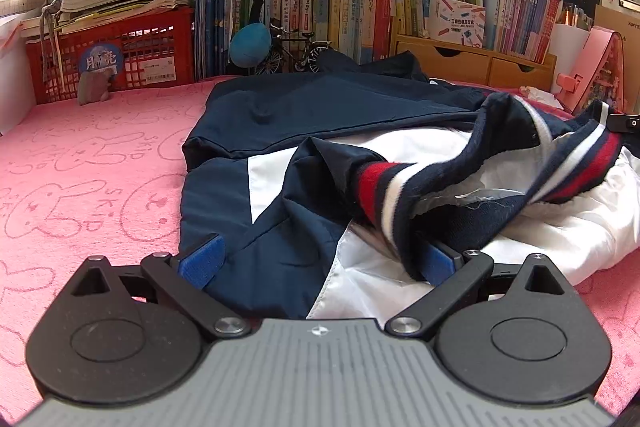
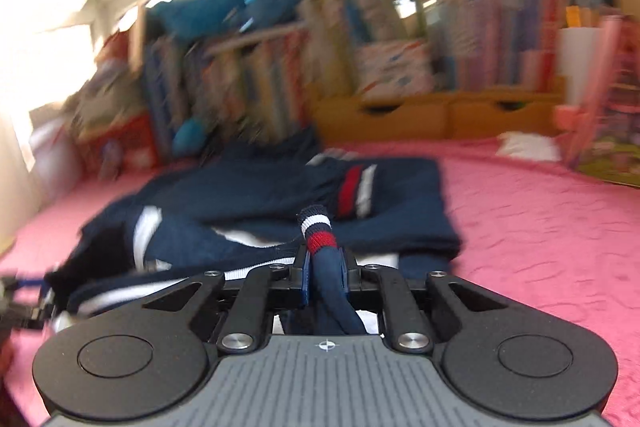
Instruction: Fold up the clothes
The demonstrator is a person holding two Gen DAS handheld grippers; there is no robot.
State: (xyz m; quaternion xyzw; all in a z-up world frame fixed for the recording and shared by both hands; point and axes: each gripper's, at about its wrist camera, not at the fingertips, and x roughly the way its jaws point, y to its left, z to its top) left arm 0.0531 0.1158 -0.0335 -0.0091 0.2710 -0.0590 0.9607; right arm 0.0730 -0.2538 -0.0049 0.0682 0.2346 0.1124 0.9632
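Note:
A navy and white jacket lies spread on the pink blanket. Its red, white and navy ribbed band is lifted off the cloth and stretches toward the right. My left gripper stands open low over the jacket's near edge, its blue pads wide apart with fabric lying loosely between them. In the blurred right wrist view, my right gripper is shut on a bunched navy fold of the jacket, and the striped band's end sticks up past the fingertips. A corner of the right gripper shows at the band's far end.
A red crate stacked with papers stands at the back left. A row of books and wooden drawers run along the back. A pink box is at the right. Bare blanket shows left of the jacket.

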